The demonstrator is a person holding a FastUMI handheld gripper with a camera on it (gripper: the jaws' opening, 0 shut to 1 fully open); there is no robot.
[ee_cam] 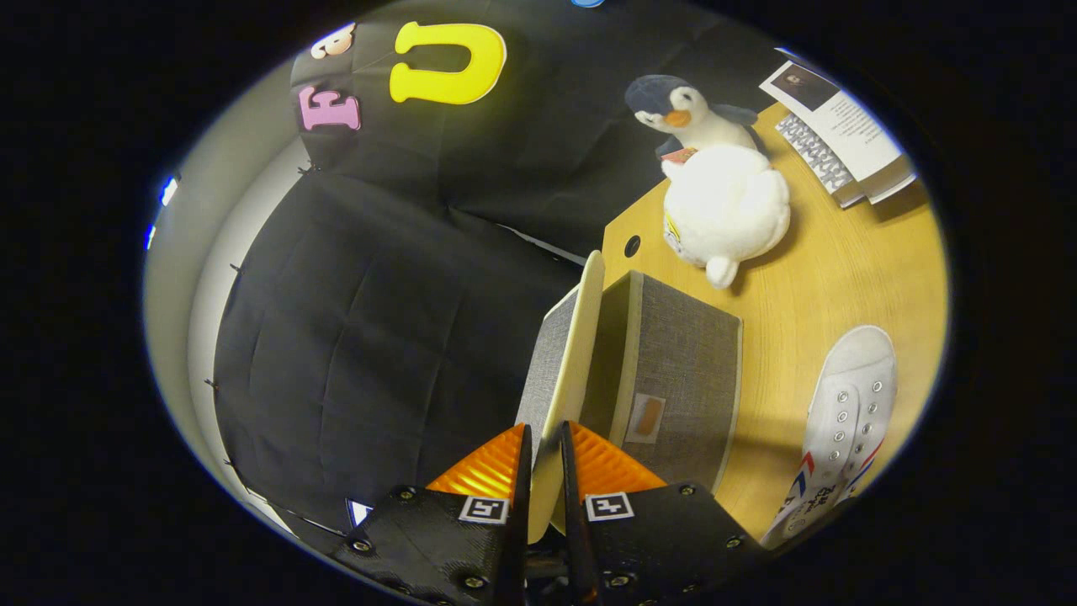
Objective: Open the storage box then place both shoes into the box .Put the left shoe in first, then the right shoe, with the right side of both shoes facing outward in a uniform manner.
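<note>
A grey fabric storage box [681, 370] stands on the wooden table [824, 278], just ahead of the fingers. Its lid [572, 353] is swung up on edge, grey outside and pale cream inside. My gripper [544, 446] is shut on the lid's rim, one finger on each face. A white lace-up shoe [846, 412] with red and blue stripes lies on the table beside the box, on the far side from the lid.
A plush penguin [715, 185] sits on the table beyond the box. A stack of printed booklets [841, 143] lies behind the penguin at the table's far edge. A small round hole [632, 246] marks the tabletop near the corner.
</note>
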